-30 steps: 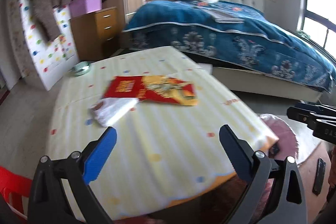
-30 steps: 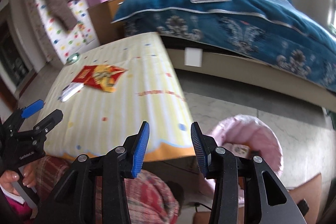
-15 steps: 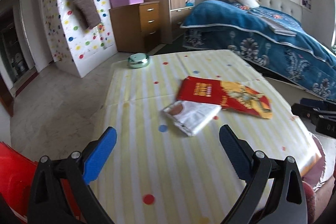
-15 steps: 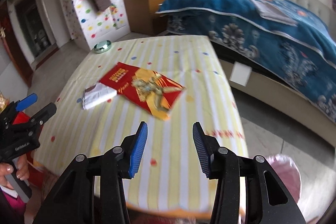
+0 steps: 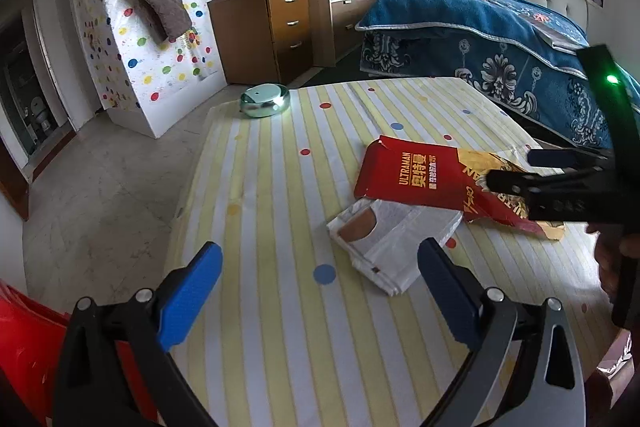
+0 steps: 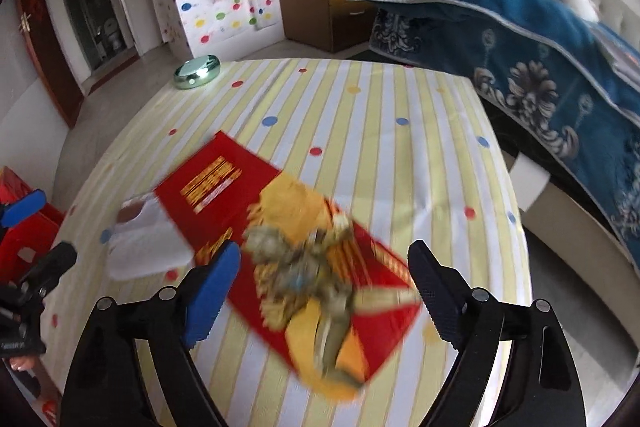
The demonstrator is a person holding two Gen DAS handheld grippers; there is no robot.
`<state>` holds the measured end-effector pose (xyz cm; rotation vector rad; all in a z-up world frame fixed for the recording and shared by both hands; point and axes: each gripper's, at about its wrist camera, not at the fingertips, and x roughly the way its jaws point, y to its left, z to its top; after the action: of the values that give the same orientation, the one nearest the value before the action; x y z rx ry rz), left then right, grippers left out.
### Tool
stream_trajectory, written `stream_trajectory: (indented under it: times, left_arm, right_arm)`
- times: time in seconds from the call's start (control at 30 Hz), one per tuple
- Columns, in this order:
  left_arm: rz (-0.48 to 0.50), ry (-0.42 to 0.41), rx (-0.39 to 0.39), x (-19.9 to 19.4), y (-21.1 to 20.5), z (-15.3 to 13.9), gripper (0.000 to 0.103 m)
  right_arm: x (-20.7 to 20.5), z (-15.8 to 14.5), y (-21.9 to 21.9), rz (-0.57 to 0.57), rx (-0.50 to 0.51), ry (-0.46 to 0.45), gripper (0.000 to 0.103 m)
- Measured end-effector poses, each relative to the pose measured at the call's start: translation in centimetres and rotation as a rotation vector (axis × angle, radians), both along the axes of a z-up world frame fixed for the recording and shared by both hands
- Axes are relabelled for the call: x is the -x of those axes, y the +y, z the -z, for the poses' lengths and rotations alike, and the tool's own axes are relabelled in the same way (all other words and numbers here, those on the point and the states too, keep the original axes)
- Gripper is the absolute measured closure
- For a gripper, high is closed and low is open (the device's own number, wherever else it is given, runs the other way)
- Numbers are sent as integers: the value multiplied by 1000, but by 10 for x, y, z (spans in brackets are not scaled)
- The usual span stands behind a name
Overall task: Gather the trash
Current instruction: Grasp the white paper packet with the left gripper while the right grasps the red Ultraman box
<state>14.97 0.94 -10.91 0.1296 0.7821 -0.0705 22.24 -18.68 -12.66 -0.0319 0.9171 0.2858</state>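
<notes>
In your left wrist view, a red plastic object [image 5: 24, 343] fills the lower left corner. Your left tool [image 5: 320, 291] sits low in the frame with its blue pads spread wide and nothing between them, hanging over the striped, dotted counter [image 5: 280, 187]. Toward the upper middle, at the counter's far edge, lies a round silver tin [image 5: 264, 100]. Right of centre lies the white folded wrapper [image 5: 390, 243], just above the right pad. The red snack bag [image 5: 436, 183] overlaps the wrapper's upper edge and runs off toward the right. At the right edge your right tool [image 5: 532, 169] reaches in over the bag's far end.

In your right wrist view, your left tool shows at the lower left edge. The white wrapper [image 6: 148, 239] lies left of centre, its right side tucked under the red bag [image 6: 304, 255], which stretches diagonally from centre left down to the lower middle, blurred. Your right tool [image 6: 324, 287] has just been opening; its pads now stand wide apart on either side of the bag's gold end without gripping it. The blue-covered bed [image 6: 540, 67] fills the upper right.
</notes>
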Motion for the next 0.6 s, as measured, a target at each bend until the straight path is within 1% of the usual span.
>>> stream_trajectory:
  times: [0.07, 0.17, 0.27, 0.33, 0.4, 0.43, 0.47, 0.5, 0.53, 0.6]
  left_arm:
    - [6, 2, -1, -2, -2, 1, 8]
    - [9, 6, 1, -2, -3, 2, 8]
    - [10, 7, 2, 2, -3, 2, 8]
    - [13, 4, 3, 7, -2, 1, 8]
    - [14, 5, 1, 12, -1, 0, 8]
    - [13, 7, 1, 14, 0, 0, 8]
    - [11, 9, 3, 15, 1, 0, 8]
    - [8, 11, 5, 17, 3, 0, 8]
    - [5, 13, 8, 20, 5, 0, 8]
    - [-2, 14, 9, 25, 7, -1, 8]
  right_arm:
    - [-12, 7, 0, -18, -25, 35, 17]
    - [-15, 4, -1, -39, -47, 47, 15]
    - [-1, 1, 4, -109, -63, 74, 15]
    - [9, 2, 8, -149, -49, 81, 15]
    - [26, 2, 19, -207, 1, 86, 15]
    - [30, 2, 22, -218, 14, 85, 15]
    - [39, 3, 29, -242, 49, 81, 14]
    - [40, 4, 28, -247, 56, 80, 14]
    - [48, 5, 35, -265, 94, 72, 14]
    - [57, 6, 42, -282, 103, 76, 14]
